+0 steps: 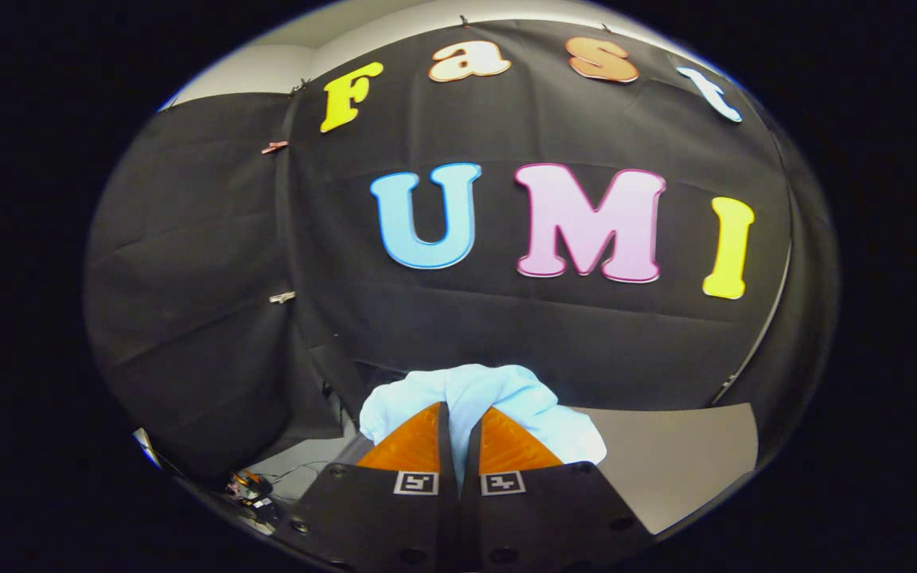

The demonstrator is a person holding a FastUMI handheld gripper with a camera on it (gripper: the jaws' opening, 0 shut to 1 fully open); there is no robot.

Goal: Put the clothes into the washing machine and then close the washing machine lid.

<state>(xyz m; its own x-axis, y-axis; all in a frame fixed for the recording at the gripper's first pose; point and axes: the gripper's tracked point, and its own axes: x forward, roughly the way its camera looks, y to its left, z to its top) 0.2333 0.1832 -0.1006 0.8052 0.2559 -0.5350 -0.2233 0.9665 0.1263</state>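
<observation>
The gripper (458, 422) is clenched on a bunched pale cloth (478, 398), both fingers (411, 446) pressing a fold of it between them while the rest billows just ahead of and around the tips, hiding whatever lies directly beyond. A grey tabletop (673, 461) lies to the right. Small objects and cables (255, 489) at the near left are too blurred to identify, and each finger carries a square black-and-white marker (416, 482) with no readable writing.

The cloth (474, 398) pinched between the tool's (458, 434) closed fingers is plain white with a faint pale-blue cast in its folds. The wall (506, 334) beyond it is black. The desk (681, 461) beside the cloth is flat grey, unpatterned.
</observation>
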